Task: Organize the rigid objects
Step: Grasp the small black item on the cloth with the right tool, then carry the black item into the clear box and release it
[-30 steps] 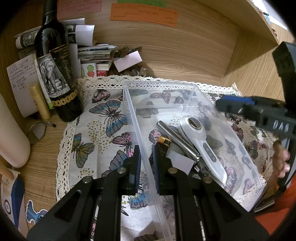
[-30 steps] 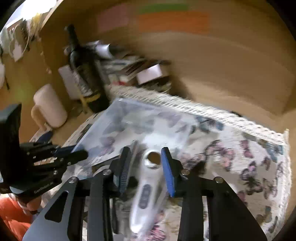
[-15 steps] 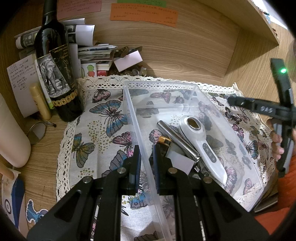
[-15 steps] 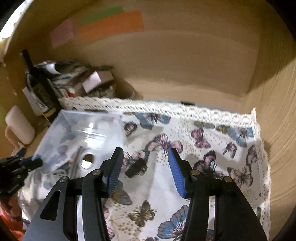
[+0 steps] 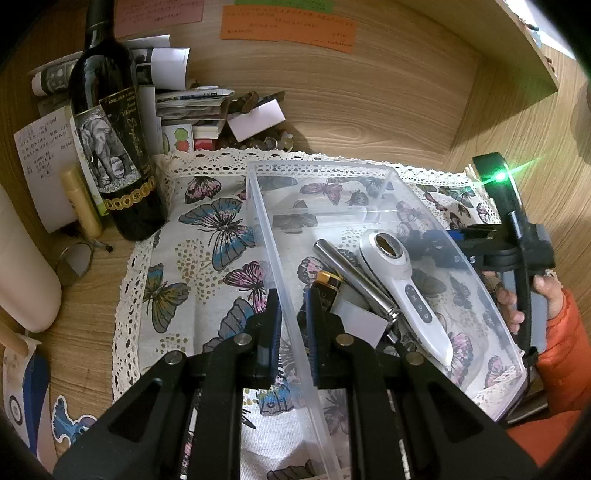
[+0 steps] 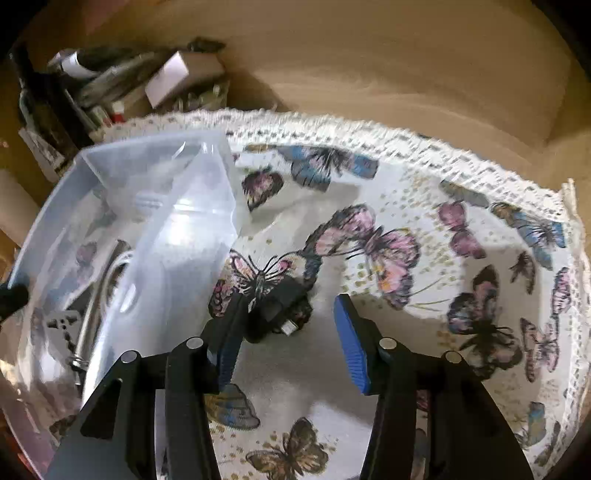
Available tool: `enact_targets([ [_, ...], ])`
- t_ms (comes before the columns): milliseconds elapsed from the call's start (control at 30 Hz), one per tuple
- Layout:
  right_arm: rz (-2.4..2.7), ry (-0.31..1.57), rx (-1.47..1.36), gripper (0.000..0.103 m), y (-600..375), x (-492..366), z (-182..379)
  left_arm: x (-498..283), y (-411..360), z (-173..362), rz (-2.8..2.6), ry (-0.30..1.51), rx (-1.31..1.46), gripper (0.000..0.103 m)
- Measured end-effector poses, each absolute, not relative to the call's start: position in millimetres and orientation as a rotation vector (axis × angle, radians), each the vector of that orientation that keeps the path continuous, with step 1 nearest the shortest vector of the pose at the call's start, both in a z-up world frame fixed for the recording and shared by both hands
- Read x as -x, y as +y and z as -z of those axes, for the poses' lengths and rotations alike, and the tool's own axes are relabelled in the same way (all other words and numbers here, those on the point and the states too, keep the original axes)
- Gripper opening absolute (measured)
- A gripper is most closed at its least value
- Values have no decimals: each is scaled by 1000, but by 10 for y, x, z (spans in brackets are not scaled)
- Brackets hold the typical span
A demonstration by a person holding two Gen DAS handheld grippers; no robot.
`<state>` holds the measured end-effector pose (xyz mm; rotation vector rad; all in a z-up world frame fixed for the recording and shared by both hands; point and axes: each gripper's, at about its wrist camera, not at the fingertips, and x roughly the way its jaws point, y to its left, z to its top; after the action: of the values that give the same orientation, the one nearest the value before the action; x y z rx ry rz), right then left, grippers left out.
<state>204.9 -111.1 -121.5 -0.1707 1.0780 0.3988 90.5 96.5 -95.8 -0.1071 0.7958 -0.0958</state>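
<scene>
Cream cloth (image 5: pixel 207 236) printed with blue, pink and brown butterflies, white lace border. Clear bin (image 5: pixel 369 206). White device (image 5: pixel 413 306), silver tube (image 5: pixel 351 273). Dark bottle (image 5: pixel 110 122), grey elephant label. Orange note (image 5: pixel 288 27). Orange sleeve (image 5: pixel 565 350). Blue pads (image 6: pixel 351 350).

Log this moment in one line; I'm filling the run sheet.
left gripper: shut on clear plastic bin wall | right gripper: closing, nothing gripped, over small black object on butterfly-print cloth

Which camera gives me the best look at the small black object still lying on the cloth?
The right wrist view: the small black object lies on the butterfly cloth just ahead of the closing jaws, beside the clear bin. The left wrist view doesn't show it clearly.
</scene>
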Motion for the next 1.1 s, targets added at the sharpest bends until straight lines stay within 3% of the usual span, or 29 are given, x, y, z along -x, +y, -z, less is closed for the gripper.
enact_targets([
  [100,-384,1053,236,22,-1042,-2017,1219,-906,973,959,96,796,107,12],
  [233,-385,1037,247,18,-1058,-1947,1184,-906,965,959,96,796,107,12],
  [300,-386,1031,235,7,-1095,-1932,1150,-906,963,958,96,796,107,12],
  [933,-382,789,216,6,-1184,-1603,345,-901,963,961,96,796,105,12],
  [1033,-356,832,229,9,-1192,-1703,489,-900,969,962,98,795,106,12],
  [1100,-336,899,220,18,-1232,-1810,673,-893,966,958,98,794,106,12],
])
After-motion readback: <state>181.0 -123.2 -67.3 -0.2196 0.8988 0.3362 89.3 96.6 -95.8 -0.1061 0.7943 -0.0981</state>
